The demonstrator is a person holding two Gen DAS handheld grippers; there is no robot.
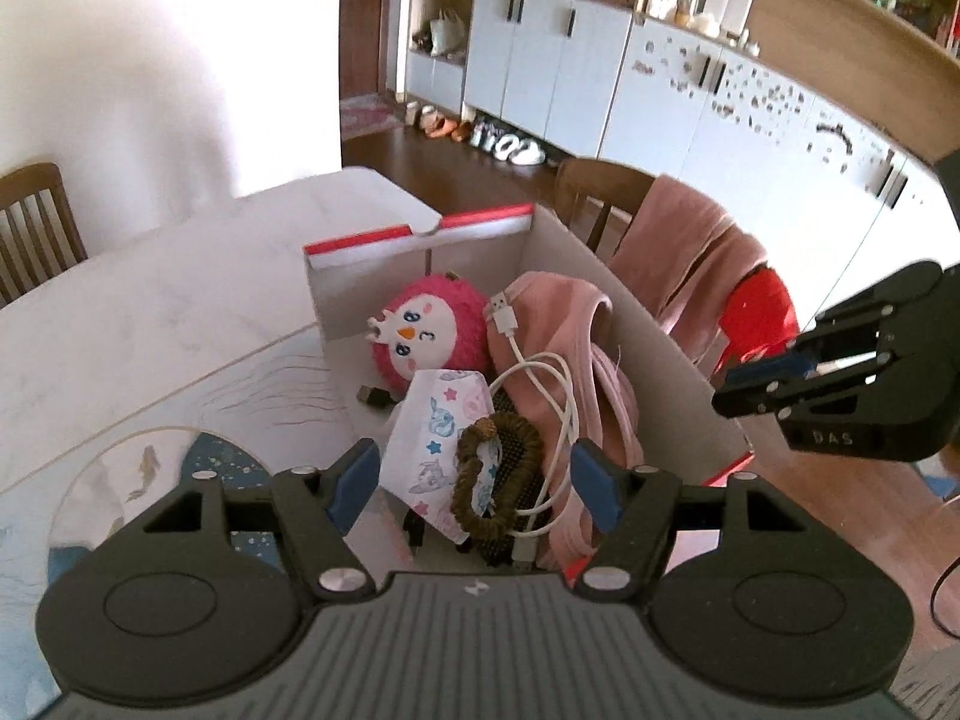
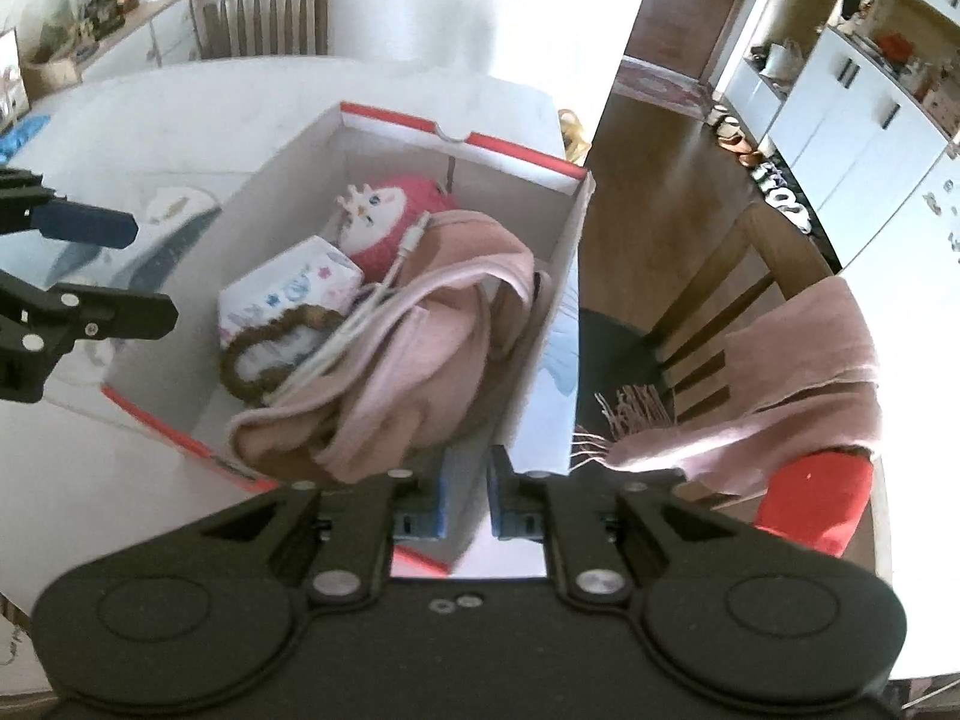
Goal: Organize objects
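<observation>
A white cardboard box with red edges [image 1: 420,234] [image 2: 456,147] stands on the table. Inside lie a pink plush toy [image 1: 429,333] [image 2: 396,210], a printed face mask [image 1: 435,438] [image 2: 288,294], a brown scrunchie [image 1: 498,474] [image 2: 270,354], a white USB cable [image 1: 540,384] [image 2: 360,324] and a pink cloth [image 1: 576,324] [image 2: 420,360]. My left gripper [image 1: 474,480] is open and empty, just above the mask and scrunchie; it shows at the left of the right wrist view [image 2: 120,264]. My right gripper [image 2: 467,492] is narrowly open astride the box's near corner wall; in the left wrist view [image 1: 738,390] it looks nearly closed.
The white table [image 1: 150,312] [image 2: 180,120] has a blue patterned mat [image 1: 90,510]. A wooden chair [image 2: 720,300] draped with a pink scarf [image 1: 690,252] [image 2: 798,360] stands beside the box, with a red item [image 2: 816,498] on it. White cabinets [image 1: 600,72] line the far wall.
</observation>
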